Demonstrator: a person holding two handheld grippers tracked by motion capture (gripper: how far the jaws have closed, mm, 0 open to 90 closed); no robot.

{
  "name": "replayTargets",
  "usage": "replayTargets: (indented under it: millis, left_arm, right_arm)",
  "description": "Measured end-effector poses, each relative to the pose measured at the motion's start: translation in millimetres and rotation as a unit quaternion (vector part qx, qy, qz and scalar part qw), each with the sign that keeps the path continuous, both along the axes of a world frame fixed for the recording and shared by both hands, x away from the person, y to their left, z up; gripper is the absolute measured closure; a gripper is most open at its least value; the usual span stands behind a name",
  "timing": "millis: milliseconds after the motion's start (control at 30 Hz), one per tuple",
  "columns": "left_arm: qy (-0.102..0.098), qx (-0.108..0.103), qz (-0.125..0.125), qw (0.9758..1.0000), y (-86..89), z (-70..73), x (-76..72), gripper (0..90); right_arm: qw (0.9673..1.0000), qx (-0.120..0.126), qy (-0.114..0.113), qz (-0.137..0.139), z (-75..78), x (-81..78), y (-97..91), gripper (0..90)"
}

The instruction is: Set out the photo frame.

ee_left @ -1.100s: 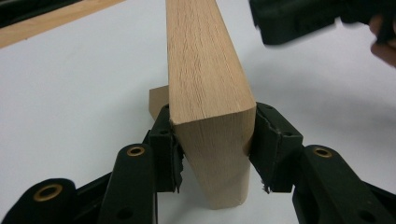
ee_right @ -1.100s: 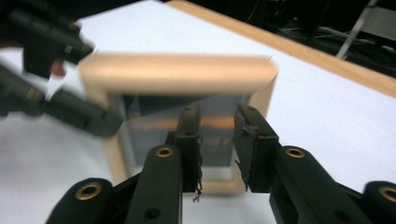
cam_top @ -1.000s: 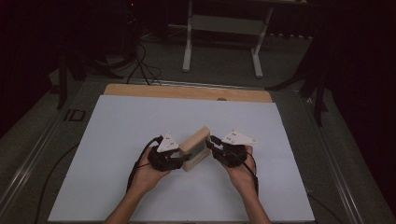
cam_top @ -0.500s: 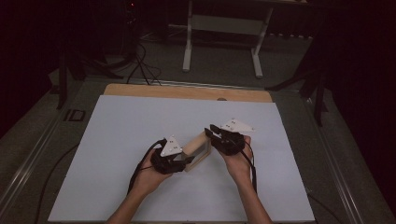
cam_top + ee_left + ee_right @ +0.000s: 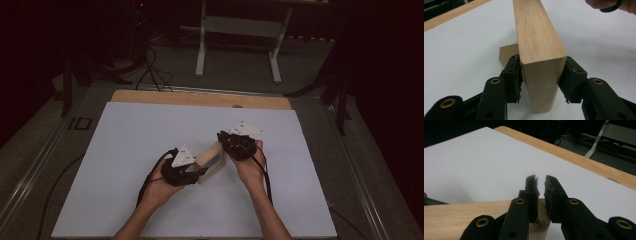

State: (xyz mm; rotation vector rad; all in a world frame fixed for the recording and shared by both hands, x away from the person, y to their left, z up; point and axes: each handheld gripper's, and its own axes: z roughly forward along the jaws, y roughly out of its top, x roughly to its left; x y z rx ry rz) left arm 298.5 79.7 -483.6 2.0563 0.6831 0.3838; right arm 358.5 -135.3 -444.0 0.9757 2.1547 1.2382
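Wooden block, high view: block [image 5: 212, 156] lies near the middle of the white table [image 5: 125, 150], slanting from the left gripper [image 5: 186, 175] up toward the right gripper [image 5: 231, 142]; both hands close on it, one at each end; a wooden strip [image 5: 200, 99] edges the table's far side.
Left gripper, left gripper view: jaws stand on either side of the near end of the block [image 5: 536, 45], pads [image 5: 516, 75] pressed against its two broad faces, so it pinches the block; a second small piece of wood [image 5: 507, 53] shows behind the left jaw, touching the block or just beside it, which I cannot tell.
Right gripper, right gripper view: jaws nearly pressed together, having just been closing, with a thin gap and nothing seen between the tips; they sit over the rounded end of the block [image 5: 474, 217], tips [image 5: 540, 185] pointing toward the table's far edge [image 5: 574, 157].
Step in hand, judged: the left holds while the right takes a fresh place at the far end.
Doing it well: keep the left clamp steady and square on the faces; spread the right jaws before seating them, since nearly closed tips would only push the end aside.
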Motion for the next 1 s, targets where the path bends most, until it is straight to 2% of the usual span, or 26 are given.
replayTargets:
  millis: [133,267,367,467,867,1000]
  left_arm:
    - [-0.003,0.011,0.015,0.9998,3.0,-0.2,0.7,53.1]
    - [0.005,-0.001,0.028,0.9996,8.5,-1.2,3.6,53.4]
    - [0.003,-0.001,0.032,0.9995,8.7,-1.4,4.0,53.6]
    - [0.005,-0.002,0.047,0.9989,12.1,-1.4,6.7,54.8]
    - [0.012,-0.017,0.063,0.9978,18.1,-3.5,14.4,57.6]
    - [0.012,-0.012,0.069,0.9975,18.5,-4.4,16.5,57.6]
  right_arm:
    - [0.9999,-0.011,0.005,-0.006,0.3,-1.3,-0.2,85.1]
    - [0.9998,-0.011,0.008,-0.012,-0.7,-0.6,-0.9,85.8]
    - [0.9998,-0.011,0.009,-0.015,-0.6,-1.4,-0.7,86.0]
    - [0.9997,-0.009,0.016,-0.016,0.3,-2.0,-3.1,85.9]
    - [0.9996,-0.006,0.027,-0.012,3.6,-8.2,-4.5,88.0]
    - [0.9993,-0.004,0.036,-0.011,4.9,-7.6,-5.6,89.1]
